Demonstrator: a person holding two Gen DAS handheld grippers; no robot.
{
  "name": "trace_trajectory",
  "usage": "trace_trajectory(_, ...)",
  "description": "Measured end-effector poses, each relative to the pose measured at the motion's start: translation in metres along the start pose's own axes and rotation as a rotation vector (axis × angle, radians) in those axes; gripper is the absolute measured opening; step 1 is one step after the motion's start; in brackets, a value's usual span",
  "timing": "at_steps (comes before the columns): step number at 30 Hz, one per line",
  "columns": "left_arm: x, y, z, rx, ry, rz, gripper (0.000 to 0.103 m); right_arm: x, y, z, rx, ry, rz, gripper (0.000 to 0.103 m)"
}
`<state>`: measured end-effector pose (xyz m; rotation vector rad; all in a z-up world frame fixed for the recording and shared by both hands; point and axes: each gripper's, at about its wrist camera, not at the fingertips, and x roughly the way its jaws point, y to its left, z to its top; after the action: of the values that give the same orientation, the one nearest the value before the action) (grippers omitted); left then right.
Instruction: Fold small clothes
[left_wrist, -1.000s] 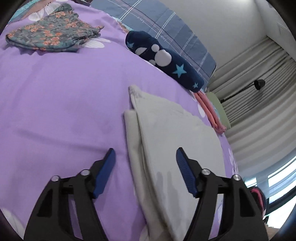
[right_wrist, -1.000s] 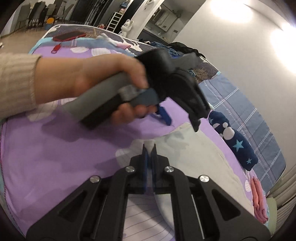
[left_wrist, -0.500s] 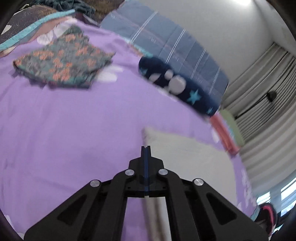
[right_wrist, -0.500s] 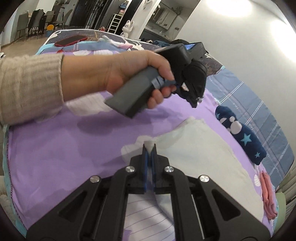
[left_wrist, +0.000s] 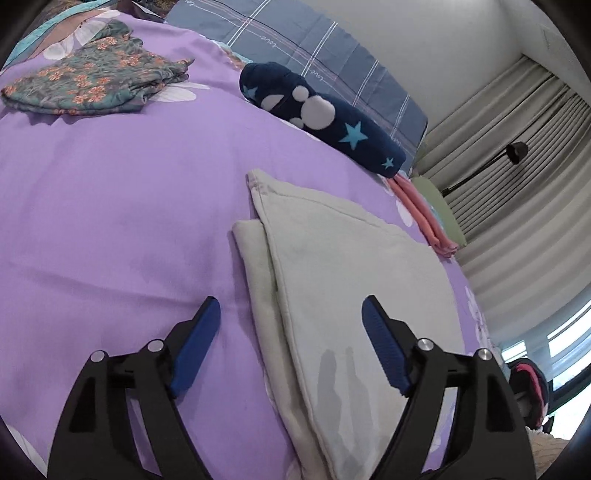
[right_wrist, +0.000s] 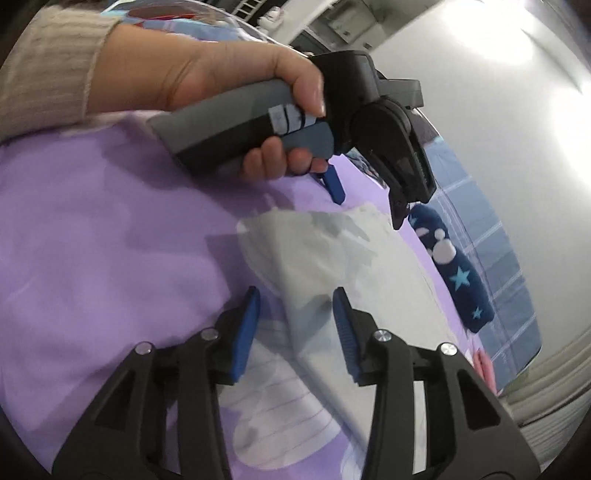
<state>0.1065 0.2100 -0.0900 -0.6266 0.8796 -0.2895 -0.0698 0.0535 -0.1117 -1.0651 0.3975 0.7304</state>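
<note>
Beige garment (left_wrist: 343, 280) folded flat, ahead between left gripper (left_wrist: 291, 314) fingers, spread wide; right gripper (right_wrist: 295, 306) parted, empty; risk: snagging top layer, undoing fold.

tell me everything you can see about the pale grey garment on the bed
The pale grey garment is a soft, matte cloth, apparently cotton, lying flat on the purple bedsheet. It is folded: an upper layer with a stitched hem lies over a narrower layer that sticks out along one side. A few faint creases and shadows mark it. The left tool and right tool are both open over its near edge, and neither grips it. Nothing else touches it.
</note>
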Motion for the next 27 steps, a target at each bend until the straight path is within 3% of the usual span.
trace_trajectory(4,0.009,-0.005,0.01,0.011,0.019,0.042,0.079,0.014,0.007,0.017,-0.04,-0.015,-0.078,0.038)
trace_trajectory(6,0.013,-0.006,0.014,0.01,0.015,0.057,0.074,0.019,0.014,0.02,-0.079,-0.037,-0.136,0.017)
trace_trajectory(8,0.017,-0.006,0.017,0.018,0.014,0.081,0.036,0.02,0.019,0.022,-0.101,-0.057,-0.158,0.002)
trace_trajectory(9,0.022,-0.002,0.019,-0.009,0.045,0.068,0.005,0.017,0.018,0.024,-0.088,-0.066,-0.156,0.002)
trace_trajectory(11,0.017,0.002,0.021,-0.048,0.027,0.035,0.005,0.004,0.007,0.027,-0.026,-0.104,-0.117,0.002)
trace_trajectory(14,0.005,-0.008,0.023,0.005,-0.03,0.03,0.005,-0.007,-0.012,0.033,0.064,-0.119,-0.085,0.002)
trace_trajectory(18,0.026,0.002,0.015,-0.013,0.009,0.103,0.006,0.008,-0.003,0.029,0.052,-0.052,-0.019,0.002)
trace_trajectory(21,0.019,0.005,0.014,-0.023,-0.021,0.085,0.009,0.003,0.0,0.024,0.06,-0.059,-0.006,0.003)
trace_trajectory(23,0.011,0.006,0.016,-0.036,-0.052,0.121,0.011,-0.001,-0.008,0.023,0.103,-0.051,0.036,0.003)
trace_trajectory(25,0.005,0.006,0.016,-0.042,-0.076,0.163,0.023,0.001,-0.016,0.021,0.136,-0.042,0.063,0.012)
trace_trajectory(26,0.001,0.006,0.016,-0.048,-0.089,0.185,0.029,0.0,-0.018,0.019,0.152,-0.04,0.07,0.035)
trace_trajectory(27,-0.003,0.006,0.015,-0.051,-0.097,0.195,0.041,-0.001,-0.016,0.018,0.157,-0.038,0.061,0.056)
